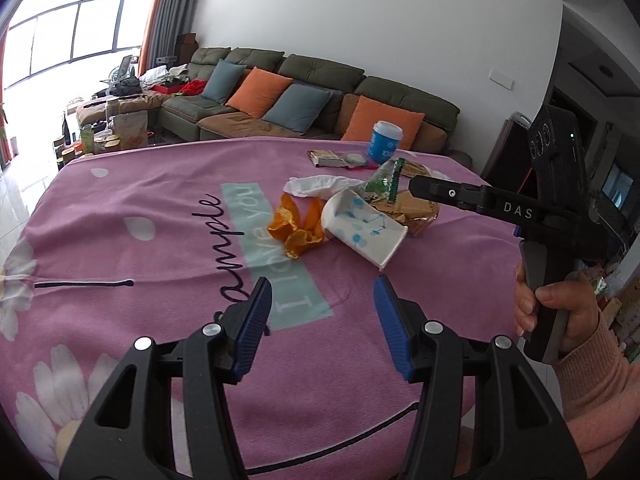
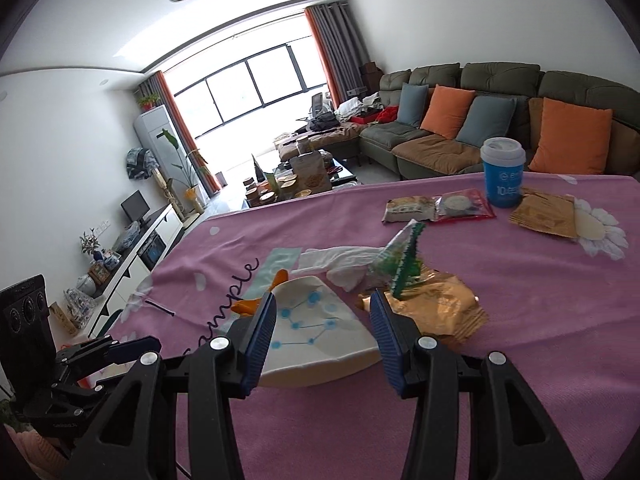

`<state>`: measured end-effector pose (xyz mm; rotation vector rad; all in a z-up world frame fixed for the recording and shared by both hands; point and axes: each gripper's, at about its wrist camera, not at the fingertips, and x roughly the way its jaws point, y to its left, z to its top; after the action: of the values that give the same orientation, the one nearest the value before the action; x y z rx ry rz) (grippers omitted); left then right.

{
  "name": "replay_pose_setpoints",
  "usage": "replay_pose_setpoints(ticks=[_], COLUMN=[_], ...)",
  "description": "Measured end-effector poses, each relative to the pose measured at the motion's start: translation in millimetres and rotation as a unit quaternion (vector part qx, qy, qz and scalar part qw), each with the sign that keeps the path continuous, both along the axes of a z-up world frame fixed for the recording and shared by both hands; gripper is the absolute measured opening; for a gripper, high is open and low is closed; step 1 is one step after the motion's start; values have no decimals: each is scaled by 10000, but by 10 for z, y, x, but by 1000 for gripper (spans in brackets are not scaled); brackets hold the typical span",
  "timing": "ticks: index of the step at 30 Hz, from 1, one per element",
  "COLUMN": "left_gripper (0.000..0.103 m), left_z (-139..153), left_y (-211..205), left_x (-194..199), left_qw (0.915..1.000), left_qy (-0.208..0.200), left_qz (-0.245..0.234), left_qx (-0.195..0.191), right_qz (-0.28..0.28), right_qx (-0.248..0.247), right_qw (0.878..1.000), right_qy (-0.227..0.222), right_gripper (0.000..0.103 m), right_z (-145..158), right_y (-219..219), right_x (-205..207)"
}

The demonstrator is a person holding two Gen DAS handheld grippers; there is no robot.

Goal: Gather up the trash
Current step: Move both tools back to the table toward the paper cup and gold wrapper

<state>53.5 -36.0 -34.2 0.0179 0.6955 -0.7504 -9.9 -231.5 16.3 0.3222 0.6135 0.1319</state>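
Left wrist view: the left gripper (image 1: 322, 308) hangs wide and empty over the pink cloth (image 1: 132, 184), short of the trash pile. The pile sits mid-table: a tipped paper cup (image 1: 366, 230), orange peel (image 1: 298, 226) touching its mouth, a white tissue (image 1: 320, 184) behind, and a gold wrapper (image 1: 418, 210) with a green packet (image 1: 386, 182) on top. The right gripper (image 1: 416, 188) reaches over the gold wrapper from the side; from here I cannot tell its opening. Risks, as I judge them: the cup lies on its side and could roll or be crushed if pinched at the rim, and the loose peel may scatter if nudged. Readable text: "DAS" on the right gripper's arm, and "ample" and "I love you" on the cloth.

Right wrist view: the right gripper (image 2: 323, 314) is spread wide, holding nothing, with the cup (image 2: 316, 320) lying between and just beyond its fingers. The gold wrapper (image 2: 436, 308) lies beside the right finger, which might snag the foil and drag the green packet (image 2: 404, 264) along. Further back, a blue cup (image 2: 502, 172) stands upright; a sweep that far could knock it over. Its print seems to start with "10", though it is too blurred to be sure. Two sealed packets (image 2: 436, 208) and a brown packet (image 2: 544, 214) lie near it, labels unreadable.
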Motion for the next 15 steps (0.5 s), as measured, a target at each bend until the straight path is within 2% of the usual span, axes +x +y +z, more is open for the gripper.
replay_pose_setpoints(ticks=[3,7,15], left_gripper=[52,52,48], left_z=[-31,-73,-165], left_y=[-157,-361,-676], left_x=[13,88,257], left_qw=[9998,9991,9972], left_qy=[90,201,567], left_qz=[-197,-370,-458], left_qx=[32,65,186], right_qz=[-297,-644,-735], right_qx=[24,102,433], right_qw=[9996,9978,9957], right_qy=[3,97,353], right_gripper=[47,53,55], right_z=[-51,-128,-331], right_y=[-232,-474,-714], right_x=[-57,-85,-4])
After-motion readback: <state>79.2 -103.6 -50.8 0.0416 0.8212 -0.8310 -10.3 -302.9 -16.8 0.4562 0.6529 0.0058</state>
